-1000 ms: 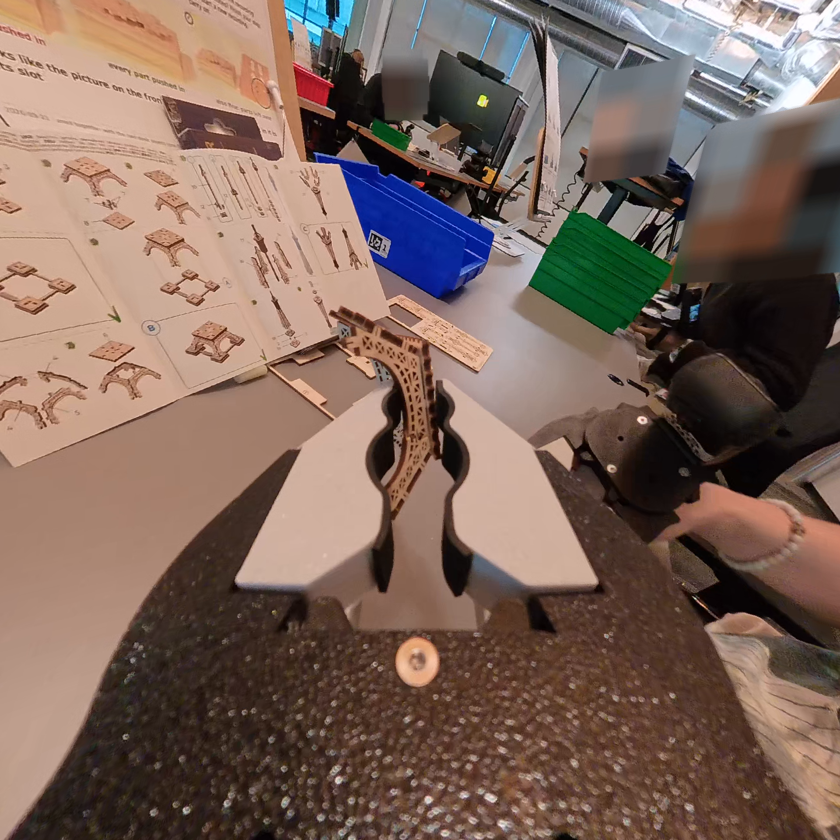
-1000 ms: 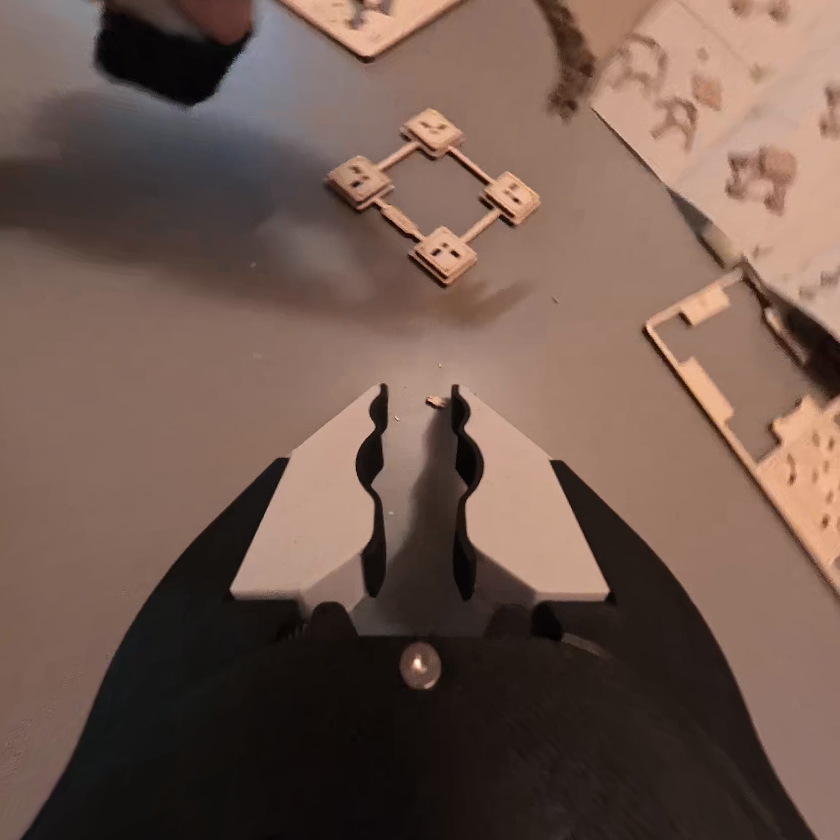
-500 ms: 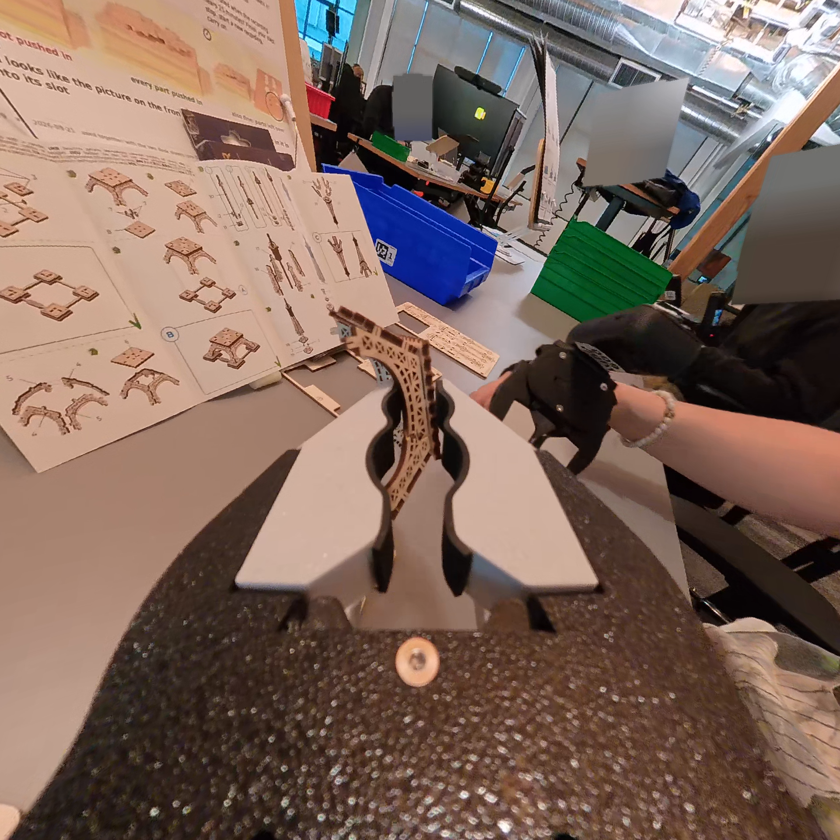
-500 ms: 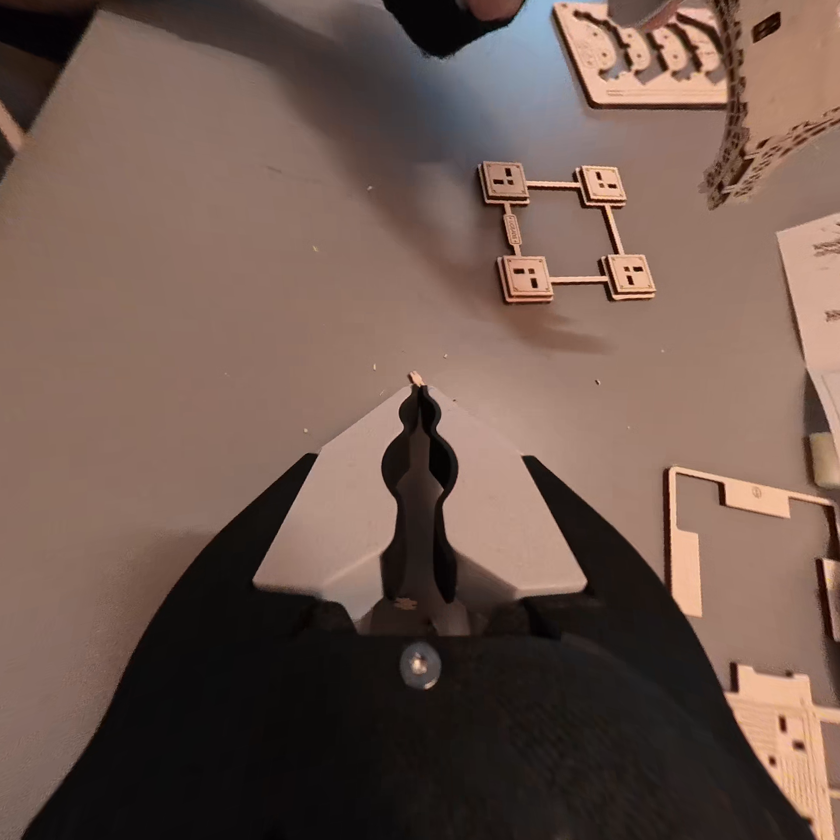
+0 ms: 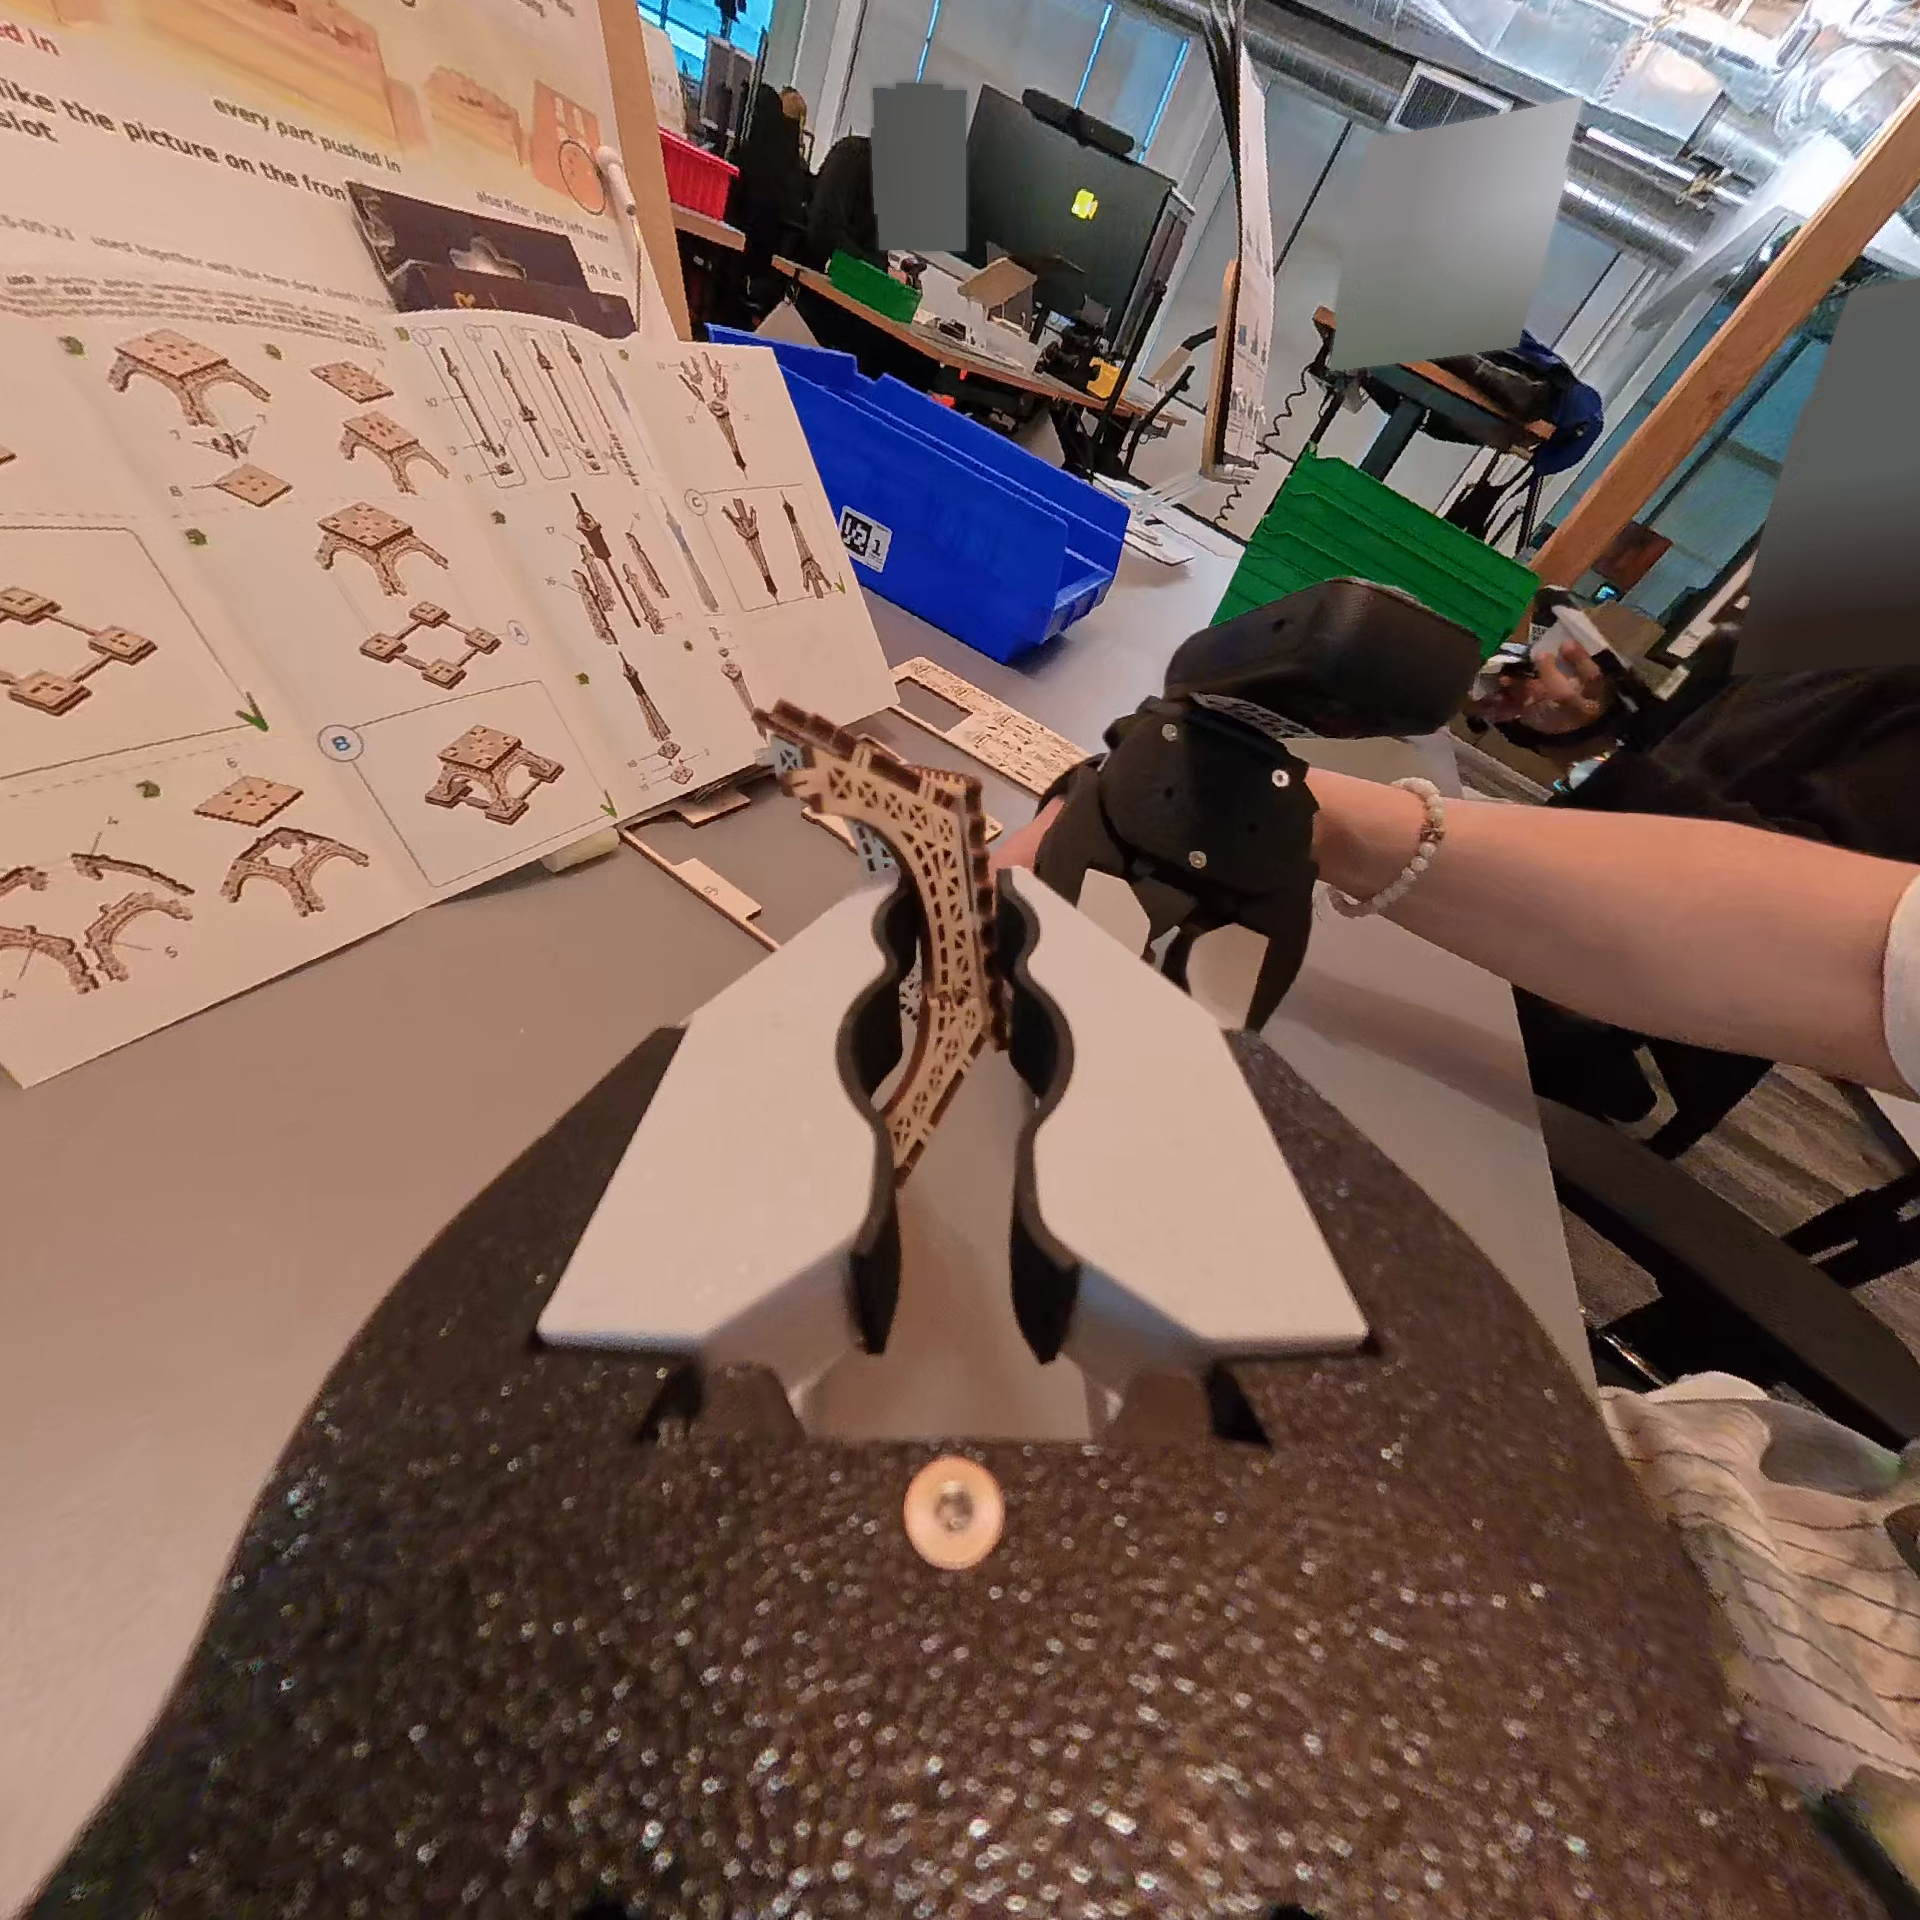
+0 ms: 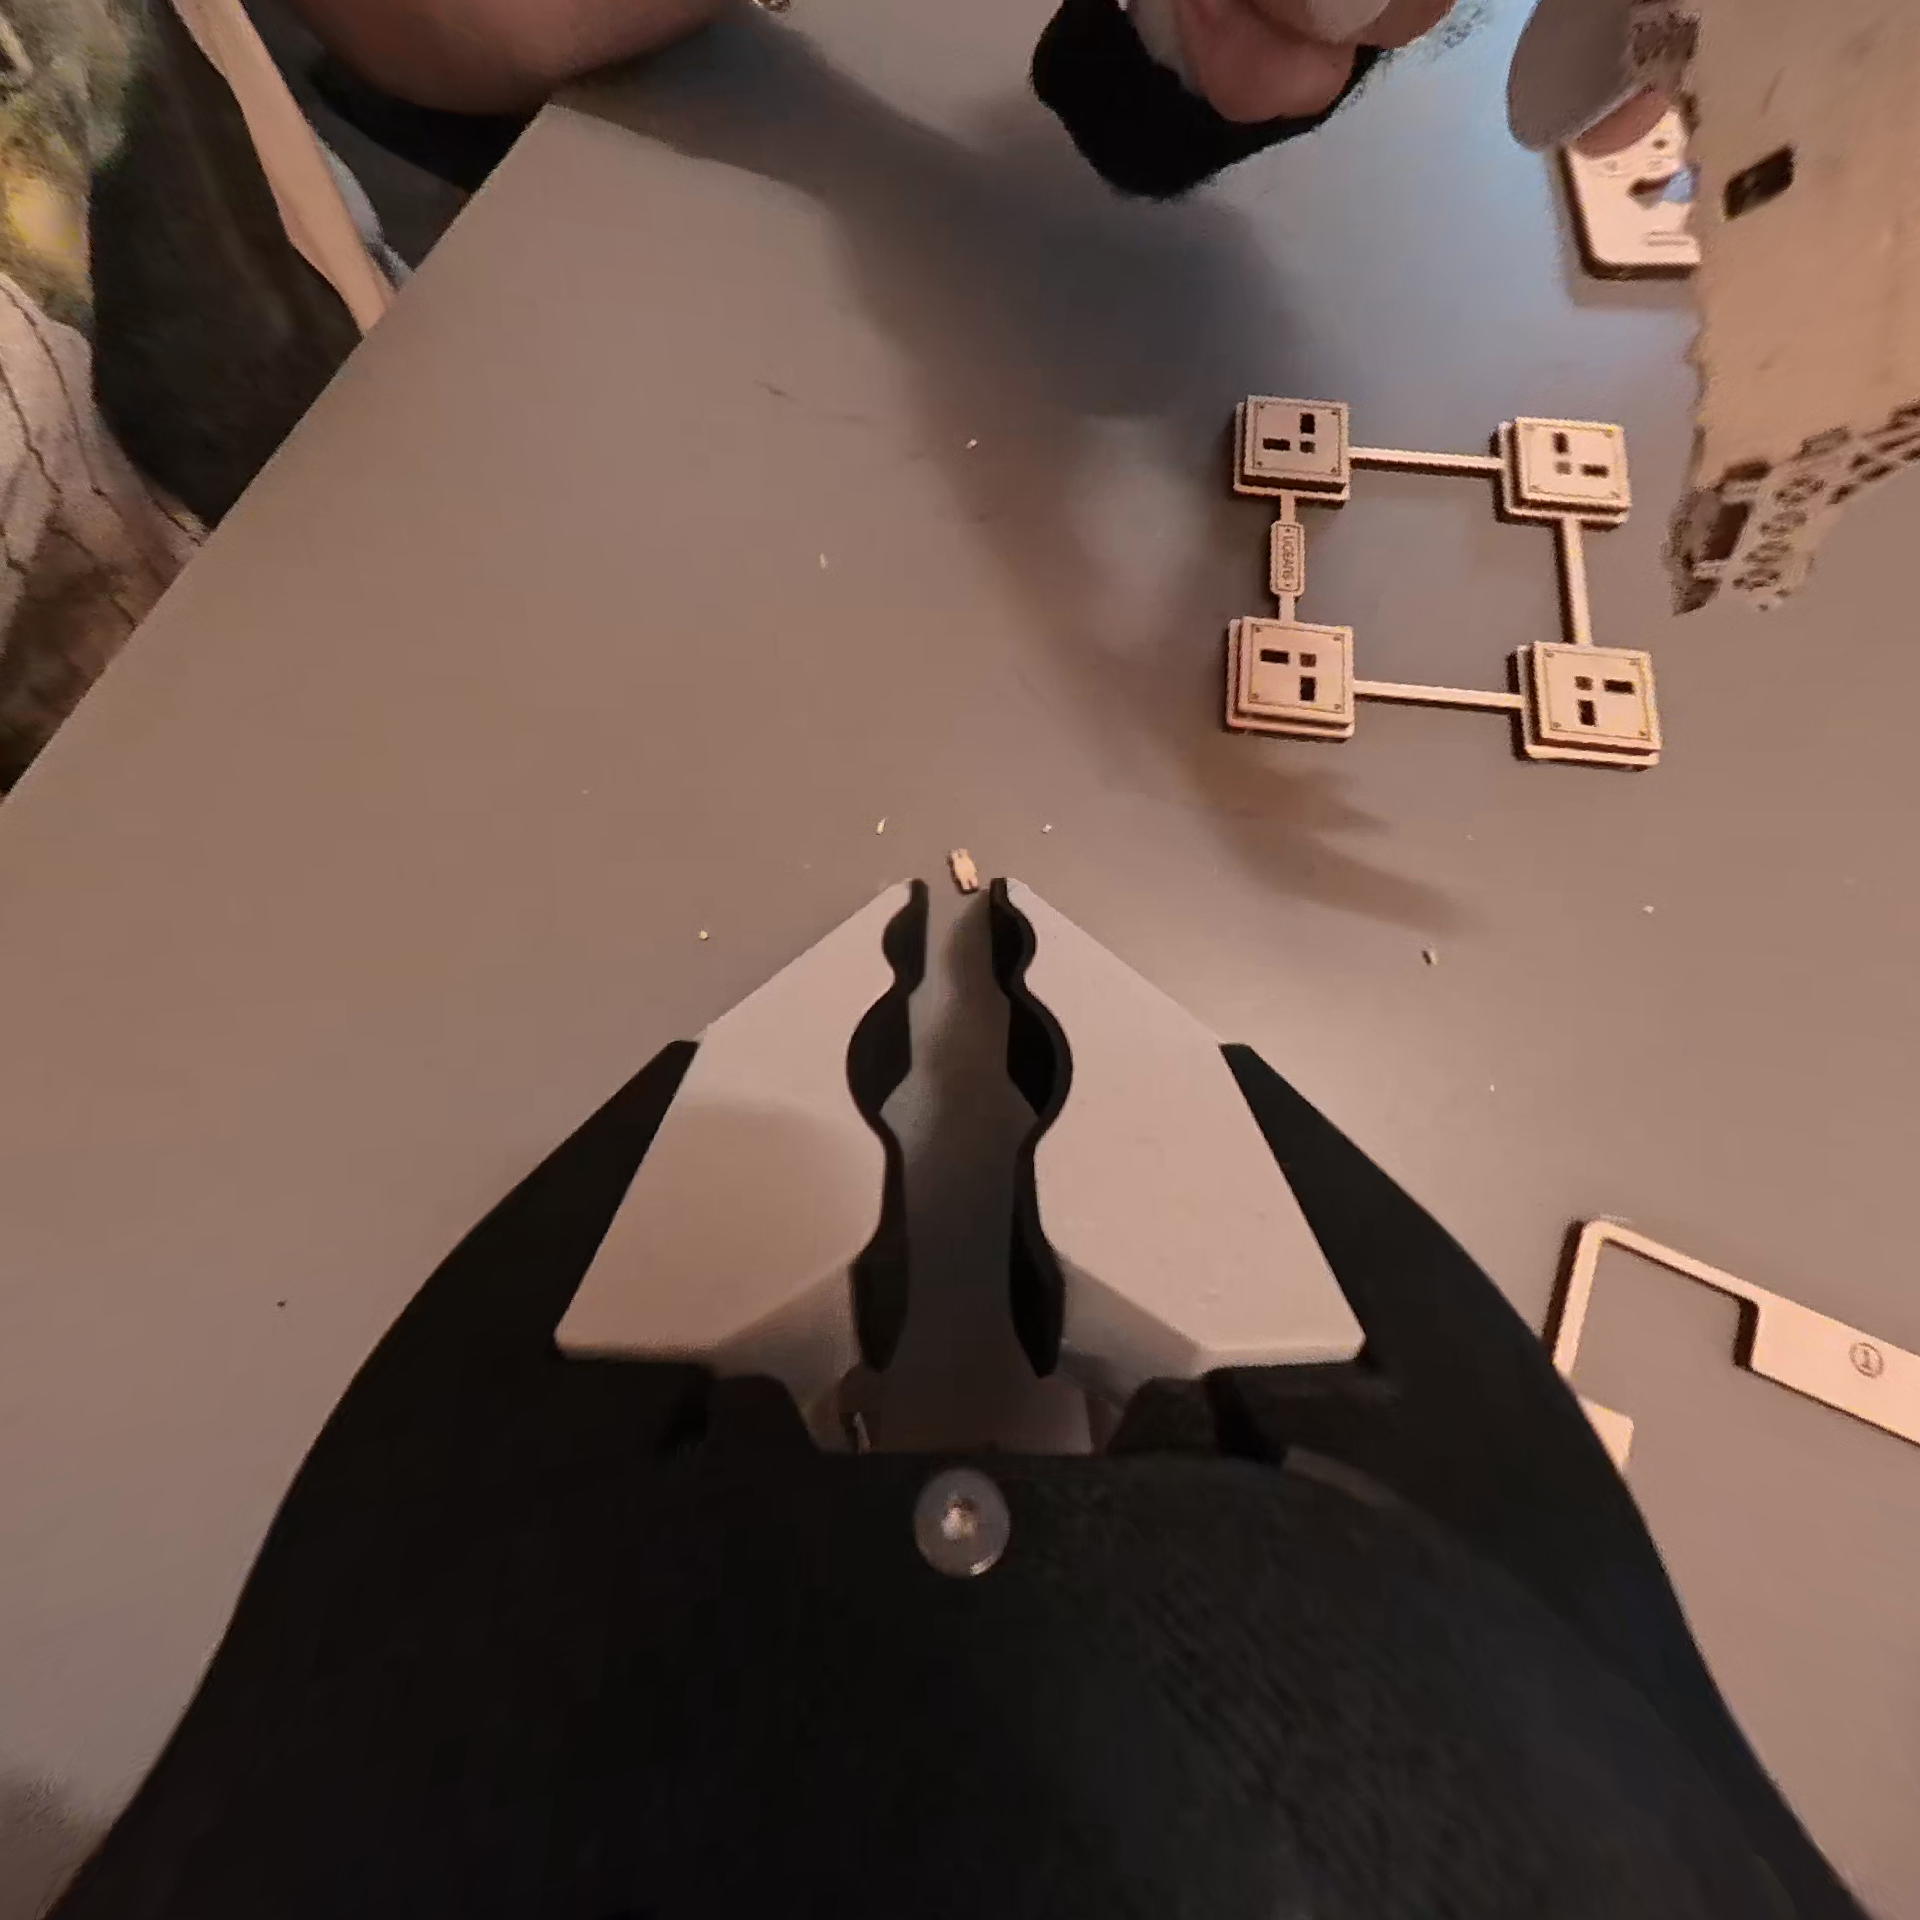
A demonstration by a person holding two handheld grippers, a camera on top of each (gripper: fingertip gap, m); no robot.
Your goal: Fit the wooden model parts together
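1. Left hand-held gripper [image 5: 945, 914]: pinching the curved lattice leg [image 5: 930, 935], lifted clear of the tabletop [image 5: 260, 1195]. Grip is on the lower half, probably to leave the notched top end free. Long axis runs up and away from the camera; the top end curls leftward, toward the instruction sheet [image 5: 364, 623].

2. Right hand-held gripper [image 6: 951, 894]: spread a little, empty, pointed down at the tabletop with its tips just short of a tiny wood chip [image 6: 964, 871].

3. Square base frame [image 6: 1439, 582]: four slotted pads joined by thin bars, flat on the tabletop, slots upward, presumably so legs can drop in from above. Well apart from the right gripper.

4. Cut-out part sheet [image 6: 1766, 1340]: flat, at the right edge.
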